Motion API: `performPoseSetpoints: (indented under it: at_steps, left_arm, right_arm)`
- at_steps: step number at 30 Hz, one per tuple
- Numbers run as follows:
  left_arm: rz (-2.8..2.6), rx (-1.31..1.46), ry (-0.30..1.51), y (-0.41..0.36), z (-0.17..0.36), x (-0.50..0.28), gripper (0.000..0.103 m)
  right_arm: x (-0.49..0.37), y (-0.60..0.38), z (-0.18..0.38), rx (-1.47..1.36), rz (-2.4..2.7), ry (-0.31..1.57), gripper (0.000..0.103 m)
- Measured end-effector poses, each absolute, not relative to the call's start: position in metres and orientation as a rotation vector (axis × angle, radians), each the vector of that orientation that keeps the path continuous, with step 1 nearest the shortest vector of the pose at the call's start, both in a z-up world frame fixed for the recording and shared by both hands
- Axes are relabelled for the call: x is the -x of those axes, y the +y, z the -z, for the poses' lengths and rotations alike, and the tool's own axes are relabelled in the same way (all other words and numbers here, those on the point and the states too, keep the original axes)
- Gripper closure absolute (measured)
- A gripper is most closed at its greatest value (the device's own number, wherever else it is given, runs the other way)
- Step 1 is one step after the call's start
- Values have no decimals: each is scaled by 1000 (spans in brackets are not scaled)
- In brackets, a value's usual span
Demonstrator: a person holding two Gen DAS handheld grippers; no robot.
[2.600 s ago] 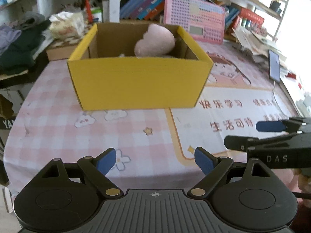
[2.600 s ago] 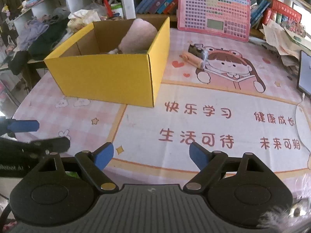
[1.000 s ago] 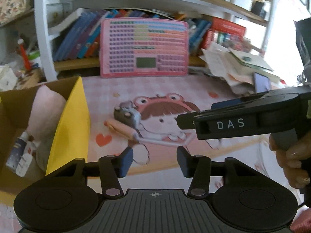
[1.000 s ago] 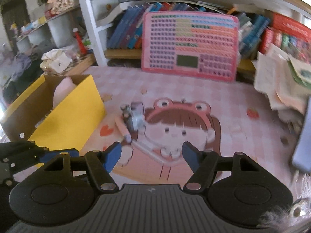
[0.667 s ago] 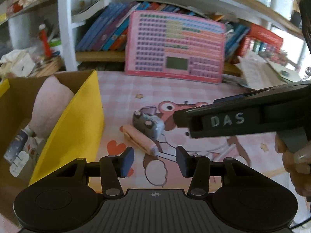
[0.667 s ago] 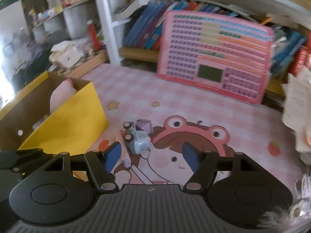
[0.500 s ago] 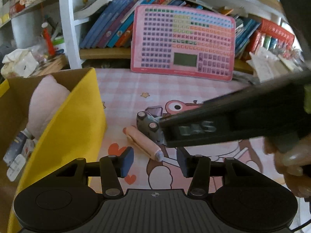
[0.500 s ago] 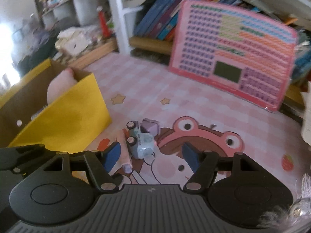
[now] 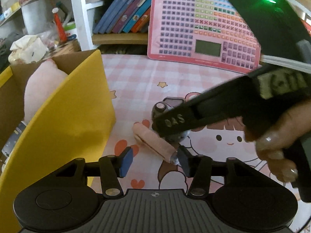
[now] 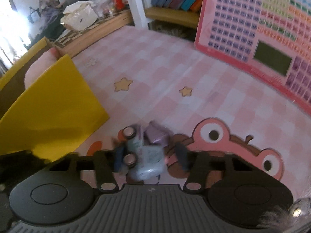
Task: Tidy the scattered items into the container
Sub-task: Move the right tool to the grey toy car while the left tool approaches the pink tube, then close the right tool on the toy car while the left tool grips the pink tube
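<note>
A yellow cardboard box (image 9: 64, 120) stands at the left with a pink plush toy (image 9: 41, 85) inside; it also shows in the right wrist view (image 10: 50, 112). A pink cylinder (image 9: 153, 141) lies on the mat between the fingers of my left gripper (image 9: 155, 160), which is open. A small pale blue and purple toy car (image 10: 144, 149) lies beside the cylinder. My right gripper (image 10: 149, 156) is open with its fingers on either side of the car; its black body (image 9: 194, 114) covers most of the car in the left wrist view.
A pink keyboard toy (image 9: 202, 29) leans against a bookshelf (image 9: 124, 15) at the back. The table has a pink checked cloth and a cartoon mat (image 10: 229, 141). Clutter and tissues (image 9: 29, 48) sit behind the box.
Both grippers have moved forward and down toward the two items. The right gripper now straddles the toy car; the left gripper's fingers now flank the pink cylinder.
</note>
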State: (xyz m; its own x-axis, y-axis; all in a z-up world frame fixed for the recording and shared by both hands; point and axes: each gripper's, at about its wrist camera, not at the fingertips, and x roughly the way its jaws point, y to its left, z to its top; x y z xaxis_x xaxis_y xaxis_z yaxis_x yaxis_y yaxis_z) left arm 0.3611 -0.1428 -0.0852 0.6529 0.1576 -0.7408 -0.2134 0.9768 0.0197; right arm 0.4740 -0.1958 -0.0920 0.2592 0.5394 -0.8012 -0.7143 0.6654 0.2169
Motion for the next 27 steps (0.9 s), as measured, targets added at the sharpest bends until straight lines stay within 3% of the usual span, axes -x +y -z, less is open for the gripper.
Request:
performPoseSetpoints:
  at_steps: [18, 20, 24, 27]
  left_arm:
    - [-266, 98, 898, -144, 100, -406, 48]
    - [-264, 100, 895, -144, 100, -406, 52]
    - [-253, 69, 877, -142, 100, -403, 80]
    - [-224, 87, 882, -140, 97, -400, 81]
  right_arm:
    - [-476, -252, 89, 214, -697, 937, 62]
    - [-475, -253, 87, 218, -700, 930, 62]
    - [-473, -251, 85, 221, -705, 926, 62]
    - [-469, -249, 85, 227, -700, 927, 62]
